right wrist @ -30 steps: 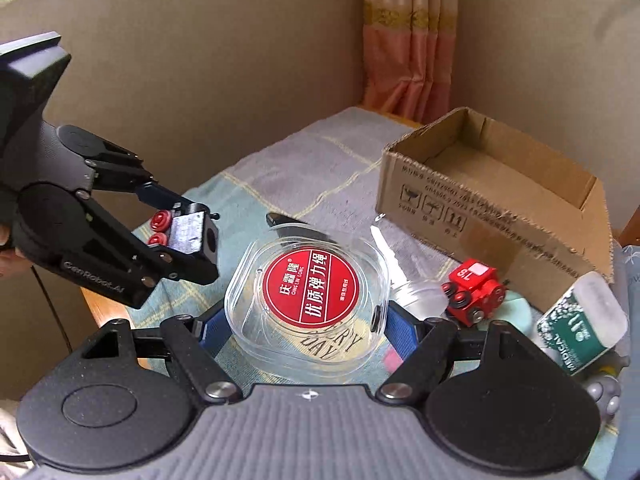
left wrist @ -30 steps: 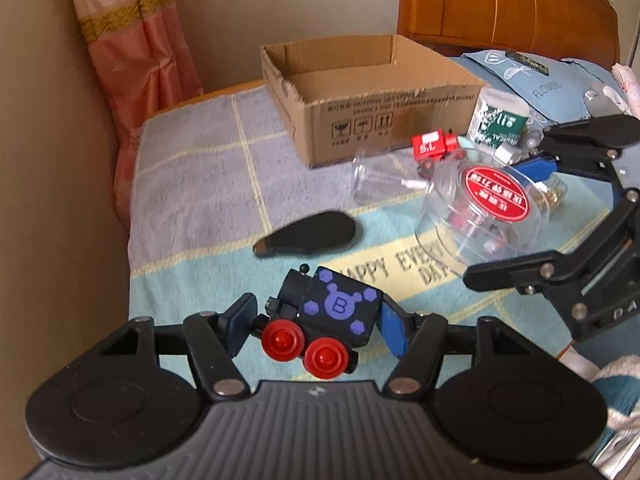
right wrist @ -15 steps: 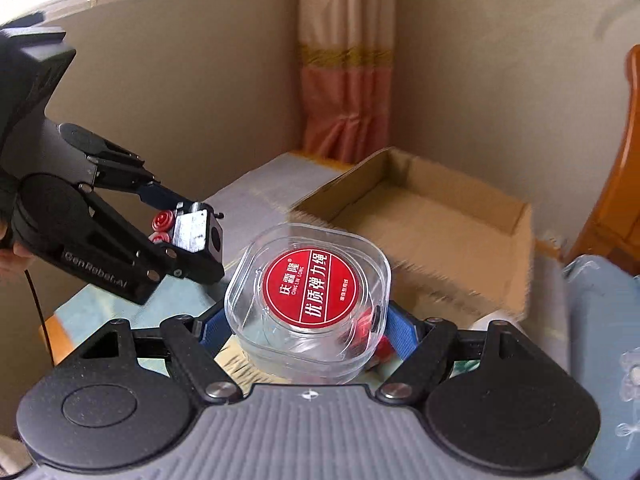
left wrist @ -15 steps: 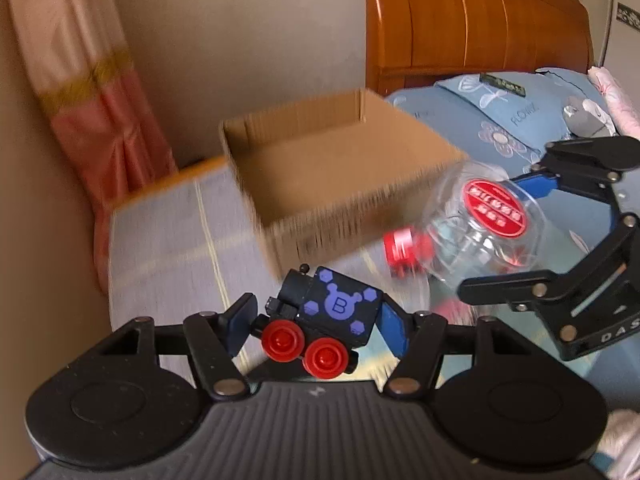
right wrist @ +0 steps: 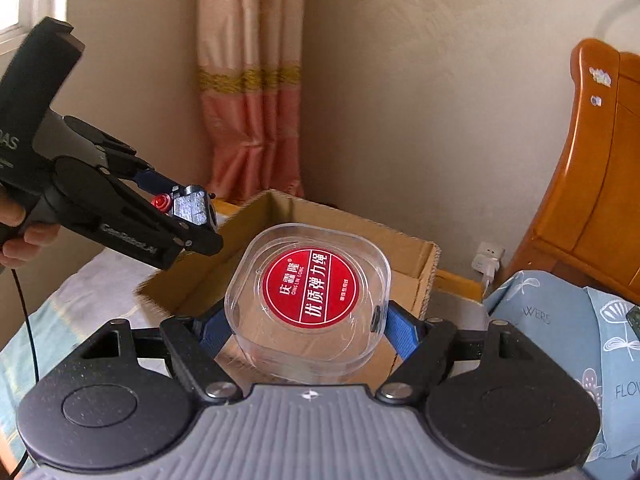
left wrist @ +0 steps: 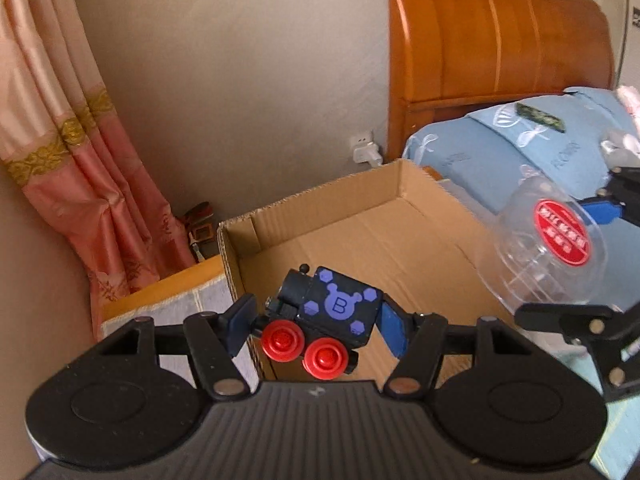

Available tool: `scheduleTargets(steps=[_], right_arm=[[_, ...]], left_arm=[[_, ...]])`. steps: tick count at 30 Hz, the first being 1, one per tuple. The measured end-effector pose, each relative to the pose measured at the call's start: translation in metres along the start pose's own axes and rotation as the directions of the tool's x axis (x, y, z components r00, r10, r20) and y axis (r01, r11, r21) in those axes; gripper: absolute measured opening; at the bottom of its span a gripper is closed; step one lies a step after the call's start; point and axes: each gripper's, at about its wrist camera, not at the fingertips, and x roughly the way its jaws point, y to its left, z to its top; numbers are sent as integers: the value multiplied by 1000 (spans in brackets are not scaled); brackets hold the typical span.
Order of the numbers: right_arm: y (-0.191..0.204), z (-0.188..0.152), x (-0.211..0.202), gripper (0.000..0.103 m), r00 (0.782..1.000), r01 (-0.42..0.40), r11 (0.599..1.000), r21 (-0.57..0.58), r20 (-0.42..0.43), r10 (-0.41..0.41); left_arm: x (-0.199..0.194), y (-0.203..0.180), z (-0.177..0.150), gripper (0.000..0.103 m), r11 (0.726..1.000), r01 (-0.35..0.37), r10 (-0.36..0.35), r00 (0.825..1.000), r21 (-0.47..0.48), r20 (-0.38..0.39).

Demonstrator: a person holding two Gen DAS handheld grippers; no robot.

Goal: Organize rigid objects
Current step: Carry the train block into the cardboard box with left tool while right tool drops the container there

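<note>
- Right now the left gripper (left wrist: 316, 322) is clamped on a black toy train (left wrist: 326, 314), its blue pads pressing the toy's two ends.
- That toy lies tilted between the fingers, red wheels (left wrist: 303, 345) turned toward the camera and a purple bear mark with a "B" on its upper face.
- Seen from the left wrist view, the toy hangs over the near-left part of an open cardboard box (left wrist: 400, 240), clear of the box floor.
- Over on the other side, the right gripper (right wrist: 308, 334) is clenched on a clear plastic case (right wrist: 308, 304) with rounded corners and a round red label (right wrist: 310, 286) printed in white Chinese characters.
- From the right wrist view the case sits in front of the box's opening, with the brown walls of the box (right wrist: 416, 256) showing behind and beside it.
- Both tools are held near each other above the box: the left gripper (right wrist: 192, 220) with the train (right wrist: 190, 208) shows at the left of the right wrist view, and the case (left wrist: 548, 248) shows at the right of the left wrist view.
- A hand (right wrist: 24, 236) grips the handle of the left tool at the frame's edge.
- Behind the box stands a beige wall with a pink curtain (left wrist: 68, 172) banded in gold, a white wall plug (left wrist: 366, 150), and an orange wooden headboard (left wrist: 500, 36).
- Beside the box lies blue bedding (left wrist: 500, 148) with a white pattern, and the box rests on a checked cloth (left wrist: 192, 300) over a wooden surface.
</note>
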Motion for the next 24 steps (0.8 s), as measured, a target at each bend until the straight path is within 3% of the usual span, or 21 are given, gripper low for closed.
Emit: scheduleTargets(steps=[12, 14, 16, 17, 24], right_arm=[[-40, 22, 86, 82, 996, 15, 995, 104, -84, -6], [-46, 23, 92, 82, 996, 17, 993, 115, -89, -7], [-52, 23, 98, 82, 995, 20, 992, 126, -95, -8], [-54, 23, 101, 82, 995, 21, 991, 132, -99, -8], [-60, 23, 109, 83, 994, 39, 990, 136, -110, -24]], left_arm=[[84, 15, 32, 64, 999, -8, 4, 997, -51, -80], [90, 16, 33, 64, 999, -1, -3, 997, -52, -80], [93, 18, 36, 80, 998, 11, -16, 997, -66, -80], [93, 19, 37, 82, 997, 18, -24, 997, -77, -72], [74, 23, 31, 83, 995, 18, -22, 999, -100, -38]])
